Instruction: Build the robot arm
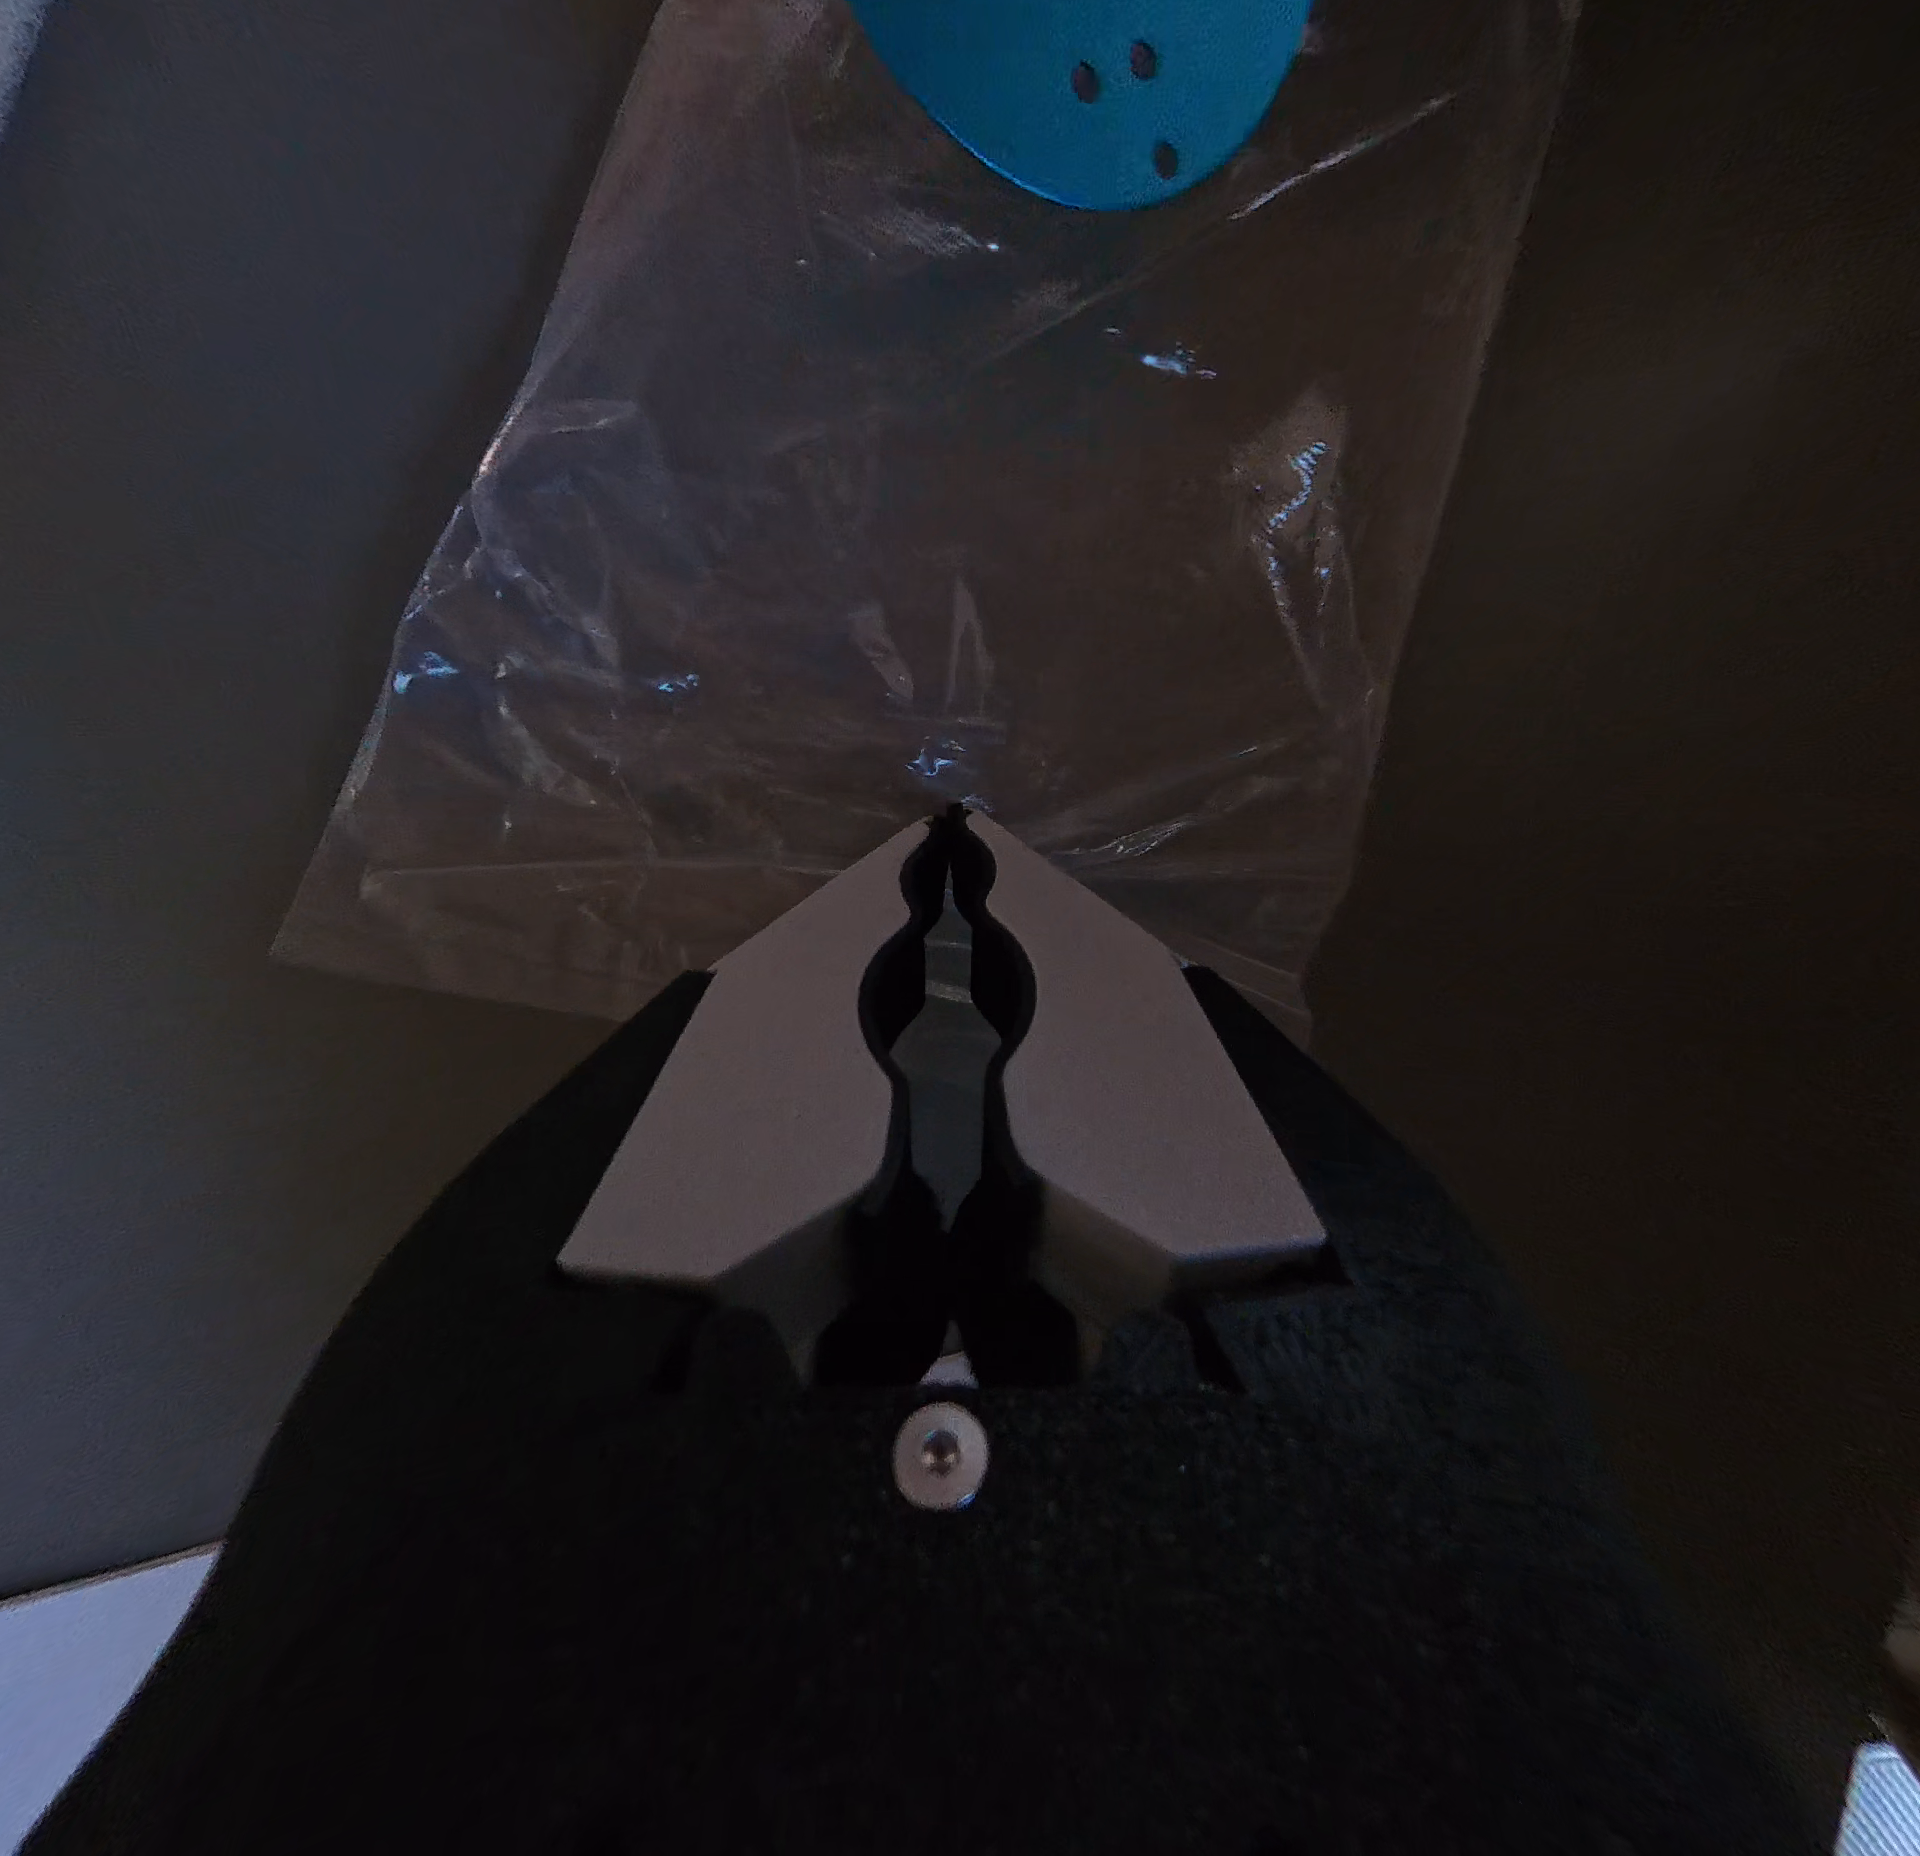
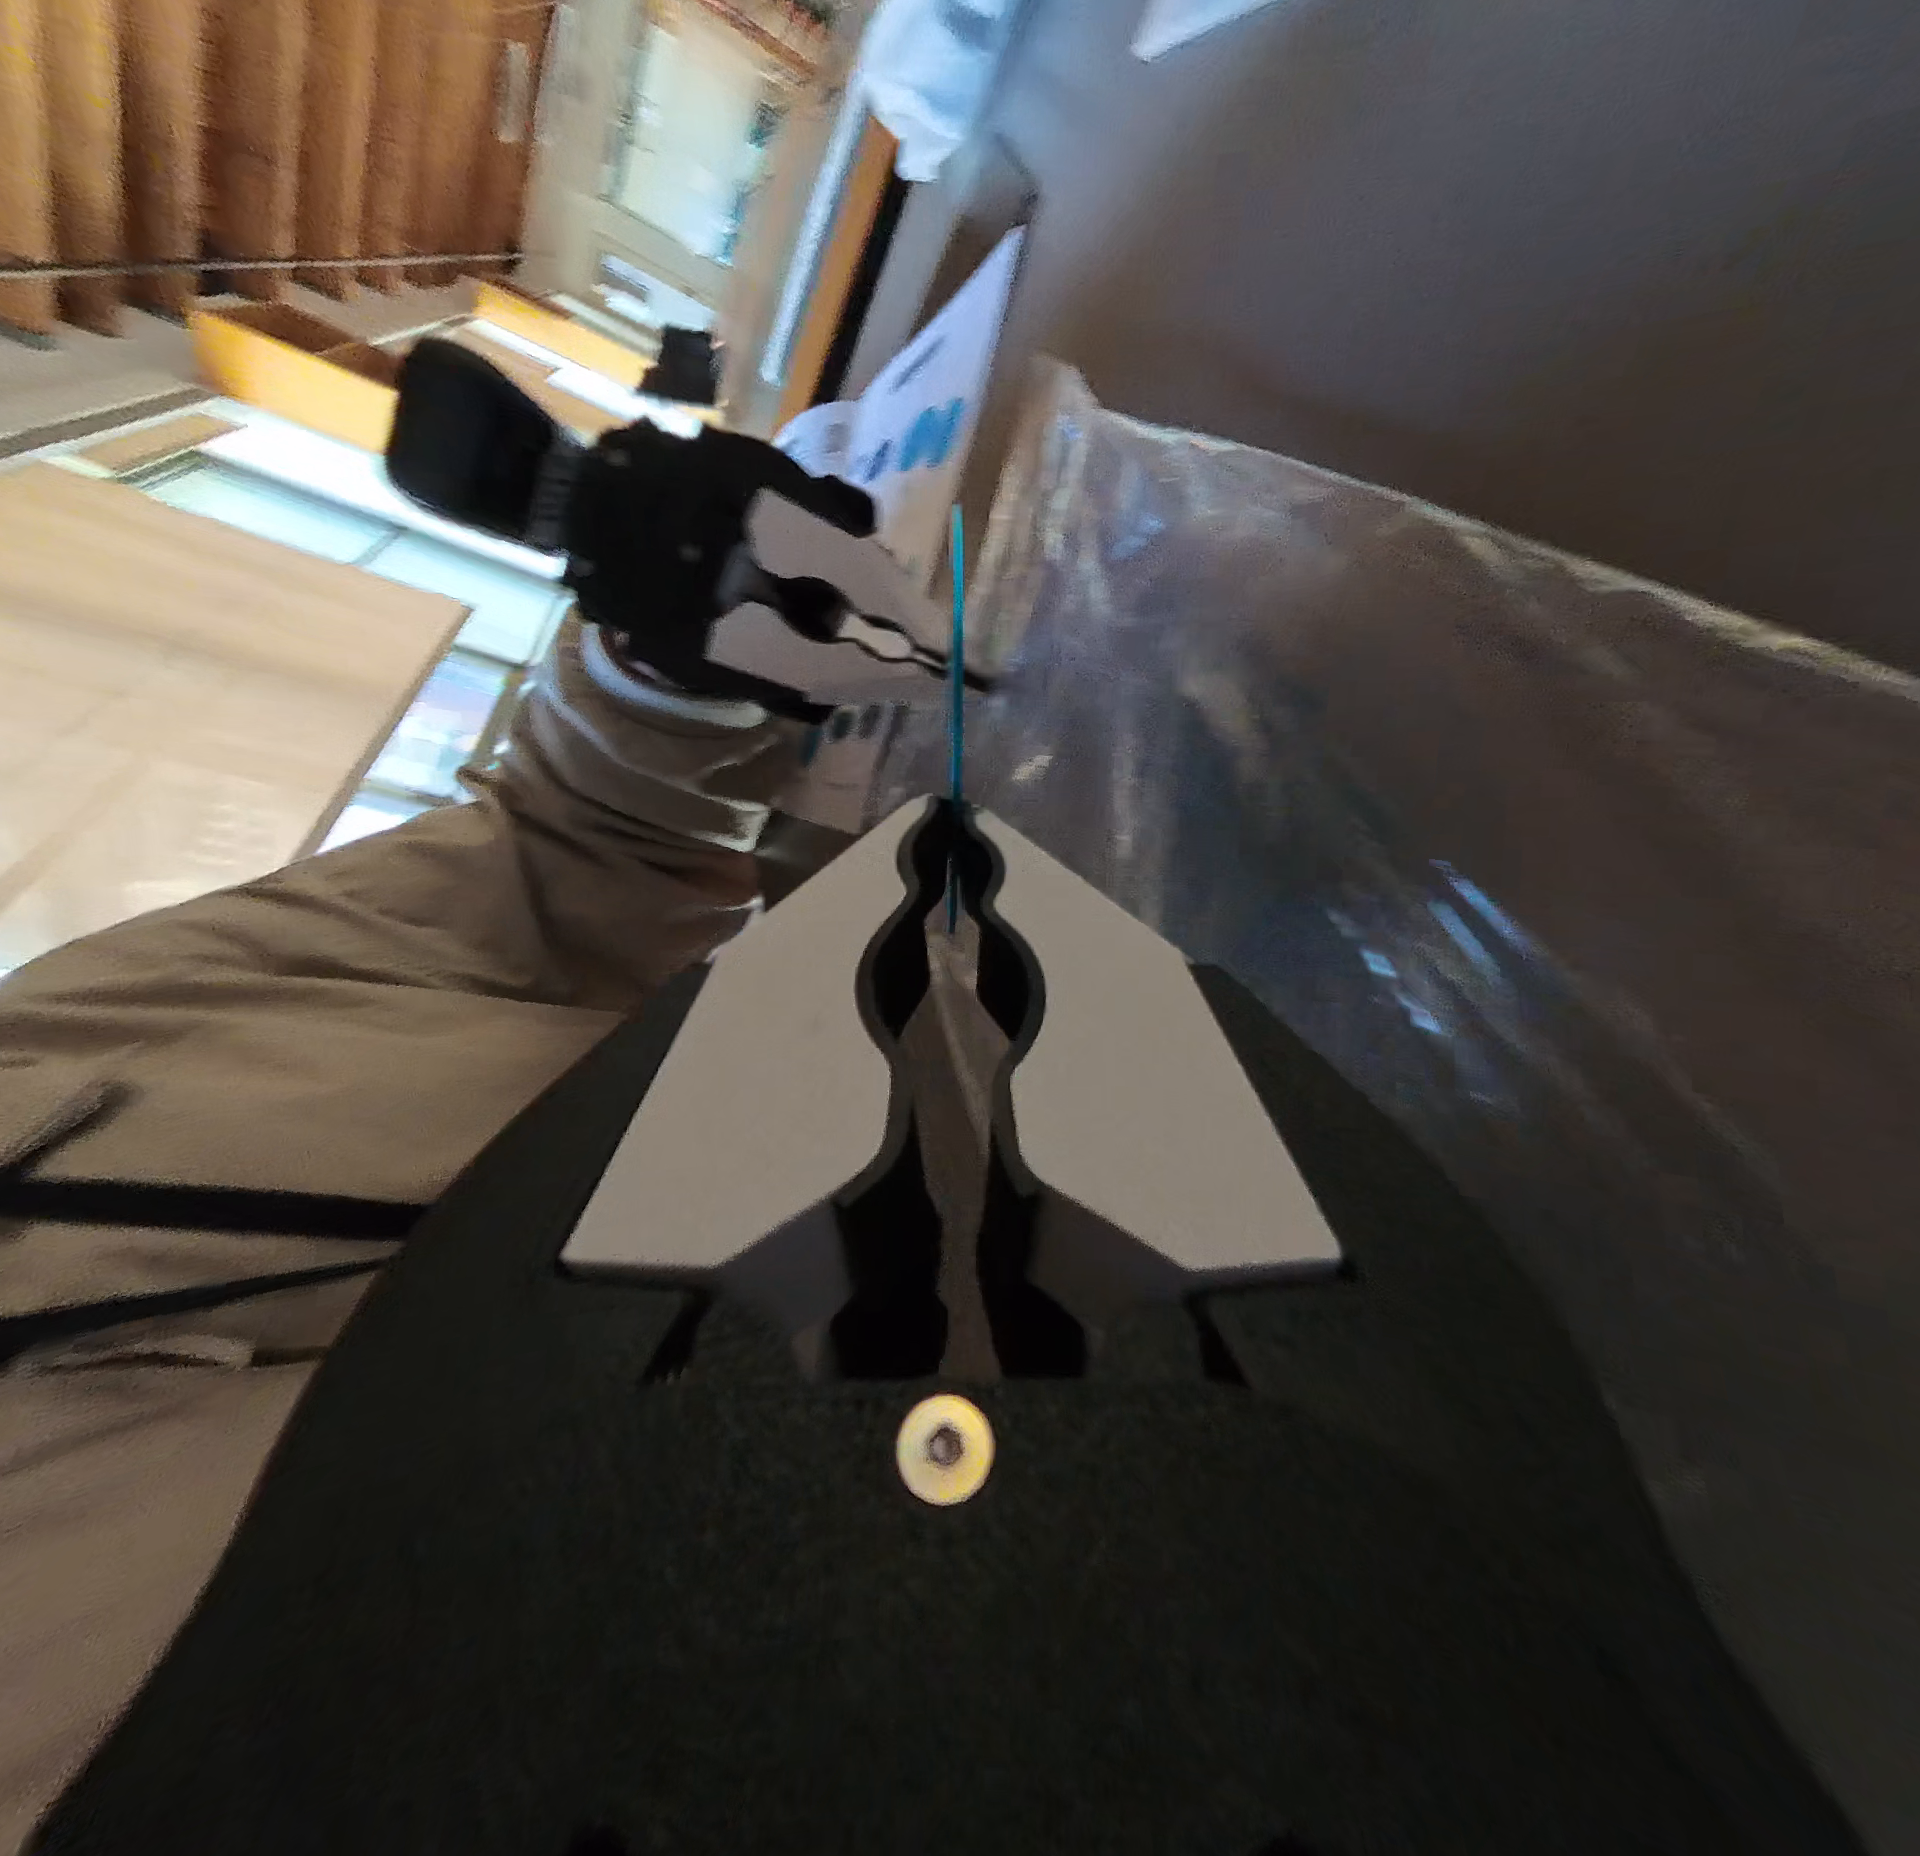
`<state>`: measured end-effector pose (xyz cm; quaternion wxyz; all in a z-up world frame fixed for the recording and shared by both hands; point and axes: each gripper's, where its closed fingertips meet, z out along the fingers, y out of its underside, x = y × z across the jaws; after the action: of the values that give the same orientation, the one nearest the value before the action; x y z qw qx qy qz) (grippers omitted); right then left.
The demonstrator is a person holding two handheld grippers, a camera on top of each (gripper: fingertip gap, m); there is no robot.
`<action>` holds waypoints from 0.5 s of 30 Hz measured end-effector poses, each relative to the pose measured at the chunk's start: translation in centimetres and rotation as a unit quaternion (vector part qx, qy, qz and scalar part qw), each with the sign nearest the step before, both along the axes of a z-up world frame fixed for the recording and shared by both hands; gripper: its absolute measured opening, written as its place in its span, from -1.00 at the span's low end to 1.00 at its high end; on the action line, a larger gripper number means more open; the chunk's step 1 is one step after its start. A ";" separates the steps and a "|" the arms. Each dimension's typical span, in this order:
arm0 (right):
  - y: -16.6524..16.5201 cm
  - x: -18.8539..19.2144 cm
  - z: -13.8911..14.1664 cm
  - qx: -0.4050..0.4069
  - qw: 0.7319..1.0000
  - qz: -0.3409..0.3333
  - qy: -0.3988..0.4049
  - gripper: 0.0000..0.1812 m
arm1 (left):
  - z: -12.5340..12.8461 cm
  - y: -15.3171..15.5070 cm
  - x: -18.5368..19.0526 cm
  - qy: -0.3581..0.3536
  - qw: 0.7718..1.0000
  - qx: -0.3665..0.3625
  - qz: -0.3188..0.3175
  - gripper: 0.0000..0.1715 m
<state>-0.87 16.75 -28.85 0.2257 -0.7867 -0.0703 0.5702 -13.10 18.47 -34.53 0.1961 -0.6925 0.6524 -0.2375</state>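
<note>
A clear plastic bag (image 1: 883, 507) lies over a dark surface (image 1: 156, 663). My left gripper (image 1: 954, 817) is shut on the bag's near edge. A thin blue disc with small holes (image 1: 1070, 61) sits at the bag's far end. In the right wrist view the disc (image 2: 956, 643) shows edge-on as a thin blue line. My right gripper (image 2: 951, 819) is shut on its near rim, with some bag film between the fingers. The bag (image 2: 1299, 684) stretches off to the right. The left gripper (image 2: 977, 679) shows farther off, pinched on the bag just left of the disc.
A person's beige sleeve (image 2: 416, 975) runs from the lower left to the left gripper. White sheets (image 2: 935, 404) lie at the dark surface's (image 2: 1558, 300) far edge. Wooden wall panels (image 2: 260, 113) stand behind. A pale patch (image 1: 83, 1650) shows at the lower left. One gripper's finger ends stand about 15 cm off the other's.
</note>
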 end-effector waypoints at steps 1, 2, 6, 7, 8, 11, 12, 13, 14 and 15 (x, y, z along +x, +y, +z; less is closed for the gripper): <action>-0.6 -0.9 0.5 -0.003 1.000 0.020 0.015 -1.00 | 0.0 -0.4 0.0 -0.001 1.000 -0.007 -0.004 -1.00; -1.2 -1.7 0.4 -0.013 0.999 0.041 0.022 -1.00 | -0.1 -0.7 0.0 -0.002 1.000 -0.012 -0.004 -1.00; -2.7 -3.2 -2.7 -0.053 0.994 0.096 -0.027 -1.00 | -0.1 -1.1 -0.2 -0.001 1.000 -0.009 -0.007 -1.00; -2.8 -3.3 -3.4 -0.061 0.992 0.101 -0.043 -1.00 | -0.1 -1.2 -0.3 -0.001 1.000 -0.010 -0.007 -1.00; -2.9 -3.1 -4.4 -0.064 0.990 0.104 -0.075 -0.97 | -0.1 -1.2 -0.3 -0.001 1.000 -0.011 -0.007 -1.00; -2.0 -2.4 -5.1 -0.052 0.988 0.083 -0.120 -0.90 | -0.1 -1.3 -0.4 -0.001 1.000 -0.015 -0.006 -1.00; -1.9 -2.1 -5.3 -0.049 0.987 0.079 -0.132 -0.89 | -0.1 -1.3 -0.4 -0.001 1.000 -0.016 -0.007 -1.00; -2.0 -2.0 -5.3 -0.050 0.986 0.080 -0.136 -0.89 | -0.1 -1.3 -0.4 -0.001 1.000 -0.016 -0.007 -1.00; -2.0 -1.8 -5.3 -0.052 0.985 0.080 -0.140 -0.88 | -0.1 -1.3 -0.4 0.000 1.000 -0.016 -0.008 -1.00; -2.1 -1.6 -5.3 -0.050 0.985 0.080 -0.144 -0.88 | -0.1 -1.3 -0.4 0.001 1.000 -0.016 -0.009 -1.00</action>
<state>-2.49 14.65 -34.17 0.1270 -0.8626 -0.1358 0.4704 -13.48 17.18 -34.66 0.1821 -0.6899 0.6547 -0.2495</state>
